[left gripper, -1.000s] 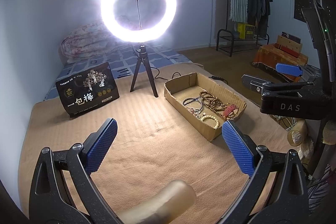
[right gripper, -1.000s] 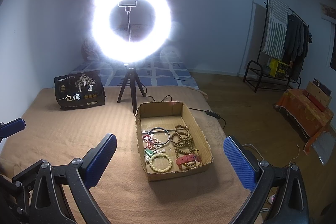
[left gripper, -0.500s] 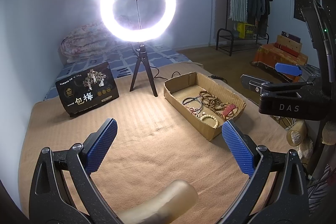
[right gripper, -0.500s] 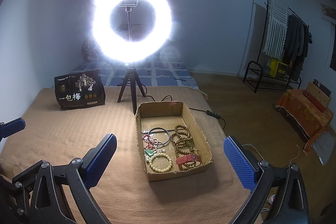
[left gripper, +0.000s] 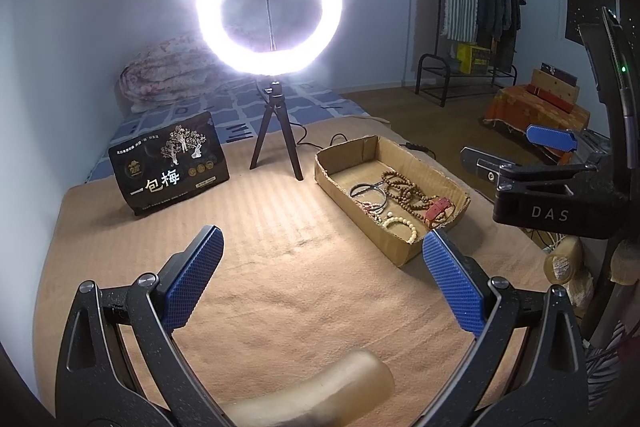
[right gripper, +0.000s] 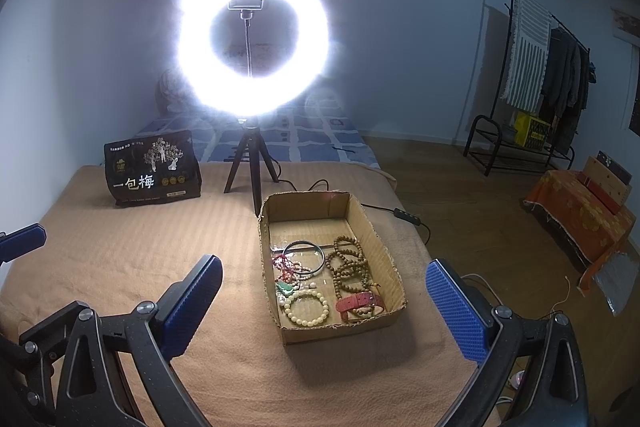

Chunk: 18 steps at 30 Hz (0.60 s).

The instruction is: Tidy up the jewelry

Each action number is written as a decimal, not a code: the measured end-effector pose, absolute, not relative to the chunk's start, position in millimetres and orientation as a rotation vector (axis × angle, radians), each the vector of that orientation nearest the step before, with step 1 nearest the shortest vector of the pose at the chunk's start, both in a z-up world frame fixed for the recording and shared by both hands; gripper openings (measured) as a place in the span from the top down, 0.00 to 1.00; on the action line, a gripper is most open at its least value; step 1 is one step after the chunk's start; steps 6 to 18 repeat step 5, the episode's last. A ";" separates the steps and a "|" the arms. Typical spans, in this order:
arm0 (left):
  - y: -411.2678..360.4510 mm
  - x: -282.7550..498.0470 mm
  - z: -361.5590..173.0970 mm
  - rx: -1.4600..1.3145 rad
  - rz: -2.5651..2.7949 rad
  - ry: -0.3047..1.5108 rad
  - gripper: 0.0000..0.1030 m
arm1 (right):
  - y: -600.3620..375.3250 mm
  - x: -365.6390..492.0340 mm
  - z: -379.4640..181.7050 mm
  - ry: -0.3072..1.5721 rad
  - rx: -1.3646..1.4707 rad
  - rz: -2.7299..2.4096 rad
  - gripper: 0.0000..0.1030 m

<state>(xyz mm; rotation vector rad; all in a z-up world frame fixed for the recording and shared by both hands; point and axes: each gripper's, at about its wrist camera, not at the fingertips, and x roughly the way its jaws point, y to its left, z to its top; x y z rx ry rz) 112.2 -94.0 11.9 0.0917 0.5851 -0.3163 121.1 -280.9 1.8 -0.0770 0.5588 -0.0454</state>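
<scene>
Almost nothing has moved since the earlier frames: both grippers hang where they were, and the cardboard box has only drifted a touch in the left wrist view. The left gripper point(left gripper: 320, 287) has its jaws wide apart with nothing between them but the tan blanket point(left gripper: 260, 247). The right gripper point(right gripper: 324, 311) is likewise spread wide and holds nothing.

In the right wrist view the cardboard box point(right gripper: 394, 259) lies straight ahead between the two blue pads, its near end roughly level with the fingertips, though the gripper is not touching it. In the left wrist view the same box sits to the right and farther off, its near corner just beyond the right fingertip.

All the jewelry lies in the near half of the box. A dark bangle point(right gripper: 303, 257) is toward the middle, a heap of brown wooden beads point(right gripper: 350, 267) on the right, a red strap point(right gripper: 360, 303) near the right front corner, a cream bead bracelet point(right gripper: 306, 309) at the front, and a small tangle of red and green pieces point(right gripper: 286, 277) on the left.

Beyond the box a lit ring light point(right gripper: 252, 41) stands on a tripod, with a black pouch point(right gripper: 152, 171) propped far left. A clothes rack point(right gripper: 540, 67) stands against the far right wall
</scene>
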 end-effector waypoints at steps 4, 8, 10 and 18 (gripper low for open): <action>-92.9 112.1 12.4 0.094 -0.301 0.574 0.01 | -279.6 122.1 0.4 0.564 -0.083 -0.044 0.00; -92.4 112.7 12.5 0.092 -0.297 0.573 0.01 | -279.5 122.5 0.1 0.565 -0.082 -0.044 0.00; -92.4 112.7 12.5 0.092 -0.297 0.573 0.01 | -279.5 122.5 0.1 0.565 -0.082 -0.044 0.00; -92.4 112.7 12.5 0.092 -0.297 0.573 0.01 | -279.5 122.5 0.1 0.565 -0.082 -0.044 0.00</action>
